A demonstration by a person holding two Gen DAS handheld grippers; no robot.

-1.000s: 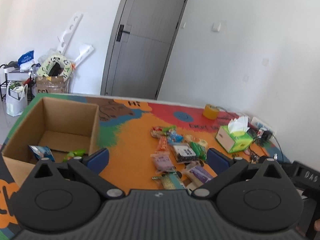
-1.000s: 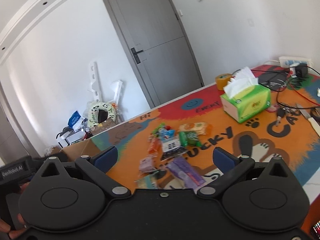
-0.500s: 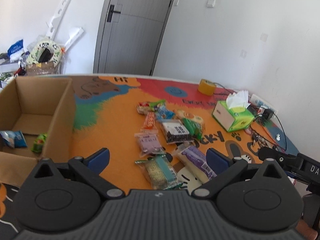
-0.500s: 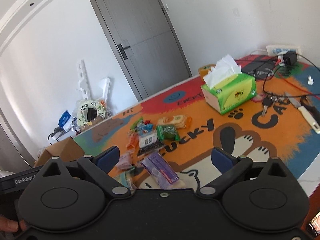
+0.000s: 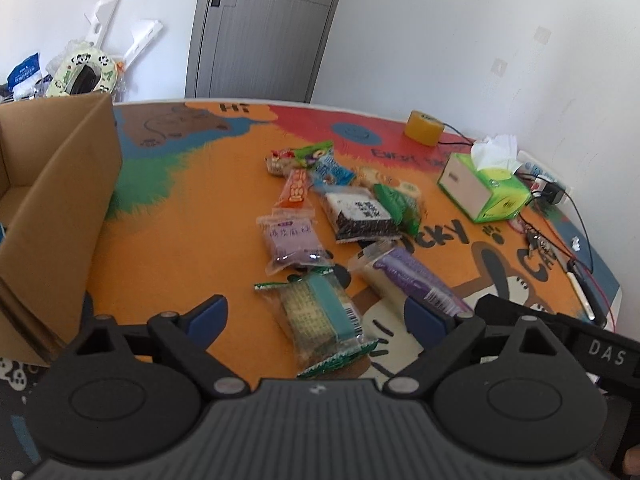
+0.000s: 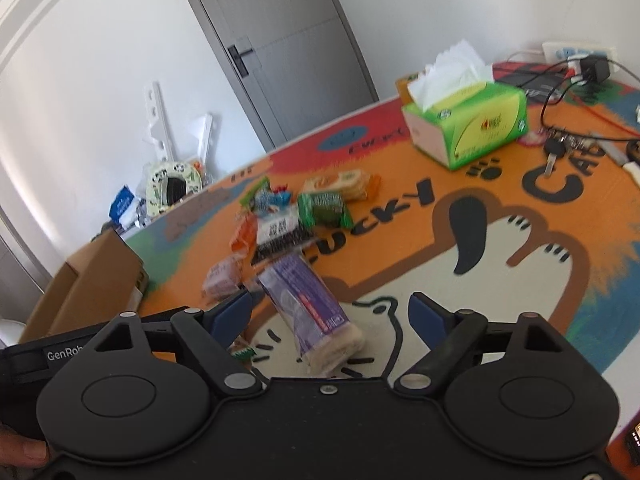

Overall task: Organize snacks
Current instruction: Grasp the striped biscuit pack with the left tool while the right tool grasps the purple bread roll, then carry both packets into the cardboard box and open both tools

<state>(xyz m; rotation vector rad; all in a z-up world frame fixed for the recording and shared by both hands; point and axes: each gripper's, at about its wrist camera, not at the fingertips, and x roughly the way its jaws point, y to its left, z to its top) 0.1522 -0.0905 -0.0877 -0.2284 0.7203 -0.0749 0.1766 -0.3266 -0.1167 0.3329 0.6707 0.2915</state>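
Observation:
Several snack packets lie in a loose pile on the orange cartoon mat (image 5: 192,240). My left gripper (image 5: 315,314) hangs low over a green-and-teal cracker packet (image 5: 308,304), which lies between its closing jaws; the pads do not touch it. My right gripper (image 6: 330,314) hovers over a long purple packet (image 6: 304,304) with its jaws closing and the pads clear of the wrapper. That purple packet (image 5: 412,276) also shows in the left wrist view. An open cardboard box (image 5: 60,200) stands at the left.
A green tissue box (image 5: 488,188), a yellow tape roll (image 5: 424,128), keys (image 6: 556,144) and cables lie at the right end of the table. More packets (image 5: 360,216) lie beyond the two near ones. The right gripper's body (image 5: 580,344) is close beside the left.
Both grippers have come down and forward toward the snack pile, and their jaws have narrowed a little. The box has slid toward the left edge of the left wrist view.

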